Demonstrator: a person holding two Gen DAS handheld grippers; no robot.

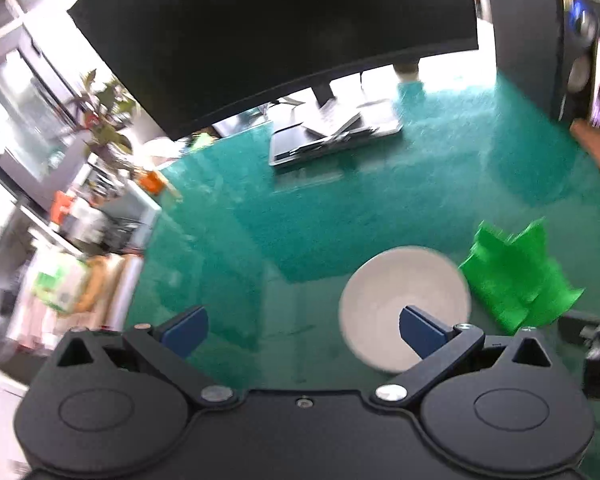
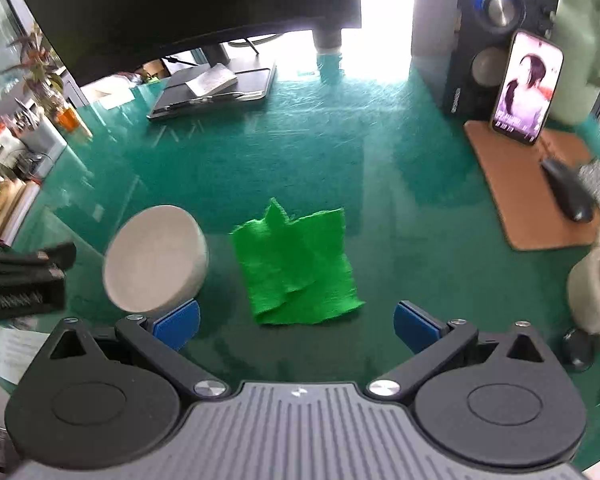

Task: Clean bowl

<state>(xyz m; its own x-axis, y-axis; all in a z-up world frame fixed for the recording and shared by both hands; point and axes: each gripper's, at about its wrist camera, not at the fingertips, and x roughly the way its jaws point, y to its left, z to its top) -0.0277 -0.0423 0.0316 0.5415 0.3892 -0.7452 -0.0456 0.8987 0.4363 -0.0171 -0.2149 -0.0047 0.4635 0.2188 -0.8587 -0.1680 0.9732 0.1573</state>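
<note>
Bowl (image 2: 156,258) first: white and empty as far as we can see, it sits on the green desk mat (image 2: 260,152), with the crumpled green cloth (image 2: 298,268) just beside it on the right, close to it though we cannot tell if they touch. We judge that pairing deliberate, one piece for each of our hands, the bowl to be steadied and the cloth to wipe it.

Our left gripper (image 1: 304,330) hovers above the mat with its blue pads spread wide and nothing between them; the bowl lies ahead and to its right, partly behind the right pad (image 1: 422,334). Our right gripper (image 2: 296,326) is likewise wide and empty, aimed so that the cloth falls between its pads just ahead, which suits picking the cloth up first. Neither touches anything yet, so the cleaning is not begun.

Further out stand a monitor (image 2: 188,12), a speaker (image 2: 496,36), a lit phone (image 2: 528,84) propped at the edge of a cork mat (image 2: 512,184), and a mouse (image 2: 568,192), all well apart from the bowl
</note>
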